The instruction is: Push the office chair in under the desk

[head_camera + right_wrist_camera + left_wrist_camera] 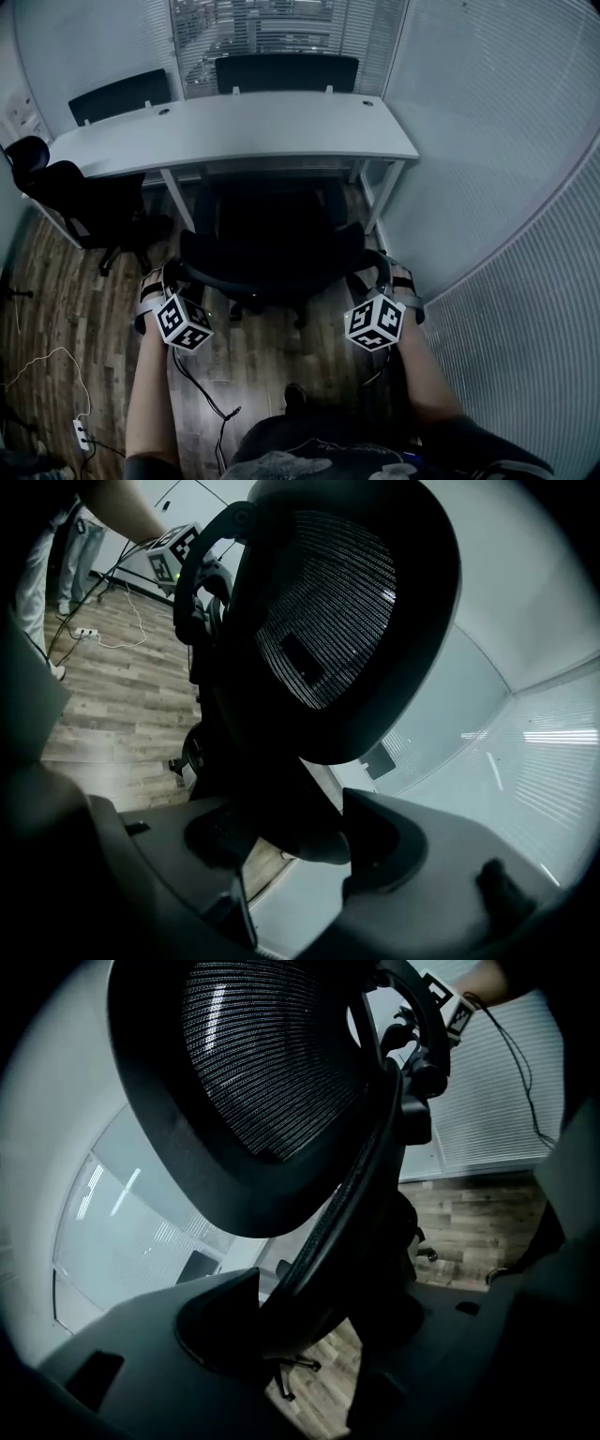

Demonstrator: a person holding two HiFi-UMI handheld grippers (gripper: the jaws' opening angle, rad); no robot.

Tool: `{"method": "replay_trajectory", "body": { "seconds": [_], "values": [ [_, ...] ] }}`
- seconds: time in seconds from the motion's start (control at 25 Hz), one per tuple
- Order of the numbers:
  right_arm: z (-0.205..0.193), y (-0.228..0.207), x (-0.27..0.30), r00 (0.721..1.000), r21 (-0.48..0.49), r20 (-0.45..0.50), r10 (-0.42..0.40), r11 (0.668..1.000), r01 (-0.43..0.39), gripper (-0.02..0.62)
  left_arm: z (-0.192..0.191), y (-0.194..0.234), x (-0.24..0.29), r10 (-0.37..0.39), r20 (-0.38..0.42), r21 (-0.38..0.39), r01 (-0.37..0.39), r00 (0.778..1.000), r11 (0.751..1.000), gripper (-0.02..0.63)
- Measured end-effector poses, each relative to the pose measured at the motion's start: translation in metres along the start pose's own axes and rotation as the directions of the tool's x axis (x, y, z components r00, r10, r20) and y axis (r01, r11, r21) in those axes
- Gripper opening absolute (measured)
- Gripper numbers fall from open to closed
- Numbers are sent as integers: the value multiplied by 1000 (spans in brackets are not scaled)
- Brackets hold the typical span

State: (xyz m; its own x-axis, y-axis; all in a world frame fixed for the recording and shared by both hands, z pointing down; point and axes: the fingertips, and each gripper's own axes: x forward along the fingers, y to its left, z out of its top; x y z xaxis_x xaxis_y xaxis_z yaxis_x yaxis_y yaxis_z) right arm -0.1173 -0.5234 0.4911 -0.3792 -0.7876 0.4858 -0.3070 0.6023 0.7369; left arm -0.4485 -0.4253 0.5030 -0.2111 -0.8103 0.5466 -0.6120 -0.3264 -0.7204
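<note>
1. the office chair (272, 234) stands square to the bench (234, 127). its seat is already part-way beneath the top and its backrest (272, 1082) faces you. by my reading it is not yet fully in.
2. your left claw (169, 277) pinches the left rim of the backrest. in the left gripper view the rim runs between the jaws and bears on them.
3. your right claw (386, 277) pinches the opposite rim the same way. the dark edge fills the gap in the right gripper view.
4. likely reason for a hold on each side: the push is even, so the chair rolls straight and does not swivel toward the bench leg (386, 195).
5. watch the second chair (84, 202): it sits near on the left, apart from yours. i cannot tell the armrest clearance under the top.
</note>
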Motion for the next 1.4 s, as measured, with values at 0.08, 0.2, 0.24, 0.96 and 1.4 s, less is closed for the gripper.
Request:
{"method": "replay_trajectory", "body": {
  "seconds": [0.08, 0.2, 0.24, 0.96, 1.4],
  "values": [
    [1, -8, 14, 1000, 2, 6, -1, 1000, 1, 273, 4, 6, 13, 0, 4, -1, 0, 1000, 1000, 281],
    [2, -20, 35, 1000, -4, 6, -3, 1000, 3, 273, 11, 16, 30, 6, 18, -3, -6, 1000, 1000, 281],
    [3, -24, 43, 1000, -7, 2, -3, 1000, 3, 273, 15, 20, 36, 10, 21, -5, -10, 1000, 1000, 281],
    [20, -97, 187, 998, -2, -53, -18, 1000, 18, 273, 49, 93, 169, 44, 82, 5, -44, 996, 999, 281],
    [42, -137, 275, 995, 14, -96, -32, 999, 33, 274, 63, 148, 257, 25, 98, 22, -28, 995, 999, 281]
  ]
}}
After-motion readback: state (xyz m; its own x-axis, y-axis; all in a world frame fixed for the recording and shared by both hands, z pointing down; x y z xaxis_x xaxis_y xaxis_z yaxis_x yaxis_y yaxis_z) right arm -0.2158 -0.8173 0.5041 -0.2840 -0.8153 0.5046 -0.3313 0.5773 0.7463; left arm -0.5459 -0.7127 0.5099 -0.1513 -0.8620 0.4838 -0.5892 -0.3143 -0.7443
